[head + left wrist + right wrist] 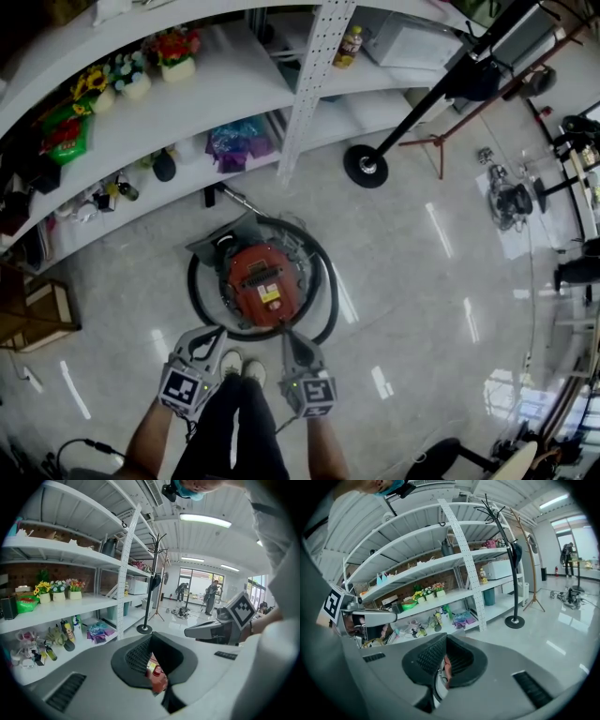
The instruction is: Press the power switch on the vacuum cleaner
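White shelving (202, 108) fills the upper left of the head view. On its boards sit a green bag (64, 131), potted flowers (136, 80) and a purple bag (234, 141). Small bottles (122, 187) stand on the lowest board. A perforated white upright (314, 75) stands at the shelf front.

Left gripper (212, 334): held low, just left of the person's white shoes (242, 366), with its marker cube (186, 386) toward the camera. The tip is at the near-left part of the hose ring. In its own view the jaws stand a narrow gap apart with nothing between them. A sliver of the red vacuum body shows through the gap.

Centre: a red canister vacuum cleaner (265, 281) sits on the glossy pale floor (422, 281), in front of the shelving. A black hose (193, 286) loops round it in a near-full ring. There is a yellow label (270, 295) on the top. The power switch is too small to pick out.

Right gripper (285, 331): just right of the shoes, pointing forward. The tip is over the near rim of the vacuum cleaner, inside the hose ring. In its own view the jaws are drawn together to a slit and hold nothing. I cannot tell whether the tip touches the housing.

Right: the round black base of a coat stand (366, 166) is on the floor, well apart from the vacuum cleaner. Its pole slants off to the upper right.
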Demonstrator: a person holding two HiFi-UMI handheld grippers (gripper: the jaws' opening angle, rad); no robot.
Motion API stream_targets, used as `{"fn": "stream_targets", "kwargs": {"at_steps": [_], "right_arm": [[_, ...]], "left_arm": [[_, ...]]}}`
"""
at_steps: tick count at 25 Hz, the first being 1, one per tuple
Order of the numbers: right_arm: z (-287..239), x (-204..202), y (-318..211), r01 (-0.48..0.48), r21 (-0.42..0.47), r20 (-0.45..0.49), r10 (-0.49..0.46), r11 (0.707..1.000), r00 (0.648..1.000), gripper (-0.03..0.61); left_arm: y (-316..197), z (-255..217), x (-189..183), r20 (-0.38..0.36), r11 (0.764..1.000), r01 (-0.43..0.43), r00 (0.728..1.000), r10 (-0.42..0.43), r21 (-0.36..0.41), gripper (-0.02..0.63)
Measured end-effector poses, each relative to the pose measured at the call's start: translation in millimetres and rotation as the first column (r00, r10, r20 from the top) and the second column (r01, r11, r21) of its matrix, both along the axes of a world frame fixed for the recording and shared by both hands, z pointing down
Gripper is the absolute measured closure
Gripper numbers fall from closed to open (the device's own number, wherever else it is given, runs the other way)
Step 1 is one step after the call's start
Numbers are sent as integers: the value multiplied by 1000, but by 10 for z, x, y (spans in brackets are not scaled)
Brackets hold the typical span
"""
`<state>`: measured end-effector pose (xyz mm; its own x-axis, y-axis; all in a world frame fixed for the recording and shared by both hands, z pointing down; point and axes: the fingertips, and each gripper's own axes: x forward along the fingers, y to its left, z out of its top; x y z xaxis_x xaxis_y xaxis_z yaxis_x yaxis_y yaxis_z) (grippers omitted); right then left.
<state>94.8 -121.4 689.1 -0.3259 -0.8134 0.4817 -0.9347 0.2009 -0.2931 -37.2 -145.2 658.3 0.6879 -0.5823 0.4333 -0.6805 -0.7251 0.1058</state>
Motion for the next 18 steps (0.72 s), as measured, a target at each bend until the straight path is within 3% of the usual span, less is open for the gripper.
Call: {"fn": "stream_targets", "kwargs": {"at_steps": [18], "right_arm": [[-924, -43, 267, -24, 66, 3, 24, 998, 1000, 566]], "left_arm": [[152, -876, -80, -2, 997, -17, 1000, 17, 75, 607]]}}
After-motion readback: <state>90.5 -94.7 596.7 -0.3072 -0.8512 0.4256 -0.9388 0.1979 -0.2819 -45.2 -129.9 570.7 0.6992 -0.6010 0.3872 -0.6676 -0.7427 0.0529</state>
